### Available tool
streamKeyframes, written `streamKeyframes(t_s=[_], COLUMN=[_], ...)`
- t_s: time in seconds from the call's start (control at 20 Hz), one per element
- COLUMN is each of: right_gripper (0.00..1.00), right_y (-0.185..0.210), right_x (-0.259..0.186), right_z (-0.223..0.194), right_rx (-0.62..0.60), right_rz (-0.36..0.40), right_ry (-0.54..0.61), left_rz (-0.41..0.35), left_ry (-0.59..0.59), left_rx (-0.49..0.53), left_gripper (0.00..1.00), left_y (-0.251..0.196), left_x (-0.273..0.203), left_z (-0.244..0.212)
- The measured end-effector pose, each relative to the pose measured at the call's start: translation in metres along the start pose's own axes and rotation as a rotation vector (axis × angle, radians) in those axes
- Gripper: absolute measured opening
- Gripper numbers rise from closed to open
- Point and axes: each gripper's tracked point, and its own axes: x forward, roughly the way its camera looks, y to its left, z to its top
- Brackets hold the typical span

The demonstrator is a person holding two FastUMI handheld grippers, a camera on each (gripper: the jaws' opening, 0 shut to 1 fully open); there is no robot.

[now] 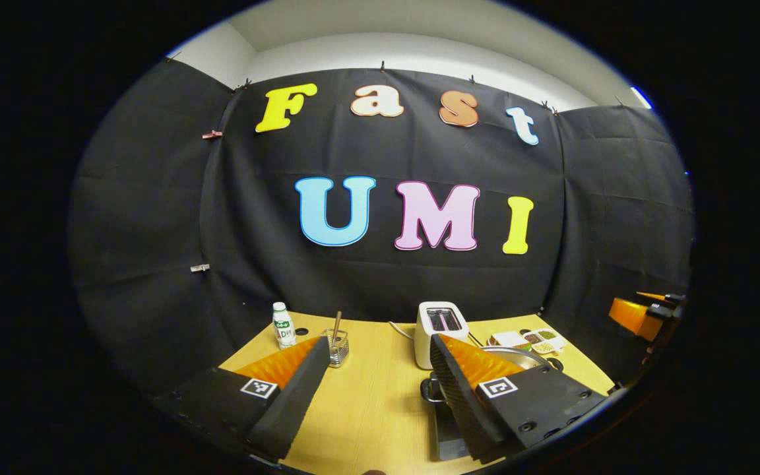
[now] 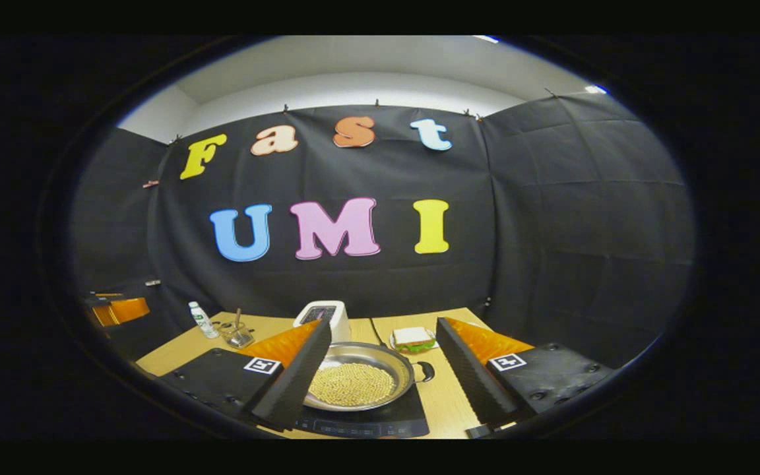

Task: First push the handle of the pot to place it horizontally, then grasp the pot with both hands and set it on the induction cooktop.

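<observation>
Pot (image 2: 357,376) sits on cooktop (image 2: 380,419), placing looks done; both tools (image 1: 370,379) (image 2: 383,376) wide open, empty; next: retreat.

Both views sit low over the table (image 1: 367,402), facing the booth's back wall. The left gripper view looks from left of the cooktop (image 1: 449,429), toaster (image 1: 441,330) ahead. The right gripper view looks from nearer the table's right, straight over the pot (image 2: 360,382). They share toaster, bottle (image 2: 202,320), cup (image 1: 338,347) and wall
</observation>
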Motion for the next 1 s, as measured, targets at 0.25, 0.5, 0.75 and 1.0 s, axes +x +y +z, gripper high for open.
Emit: streamKeyframes(t_s=[0.25,0.5,0.75,1.0], right_gripper=[0.99,0.98,0.98,0.98], right_y=[-0.010,-0.018,-0.012,-0.014], right_x=[-0.031,-0.042,-0.042,-0.041], right_z=[-0.001,0.025,0.041,0.032], right_rx=[0.002,0.004,-0.001,-0.013], right_rz=[-0.035,-0.064,-0.049,-0.044], right_ry=[0.009,-0.029,-0.053,-0.029], left_rz=[-0.017,-0.030,-0.045,-0.080], left_ry=[0.027,-0.045,-0.100,-0.068], left_rx=[0.006,0.011,0.041,0.012], left_gripper=[0.95,0.95,0.93,0.93], left_y=[-0.001,-0.003,-0.010,-0.020], left_x=[-0.034,-0.046,-0.052,-0.055], left_z=[-0.002,0.037,0.057,0.043])
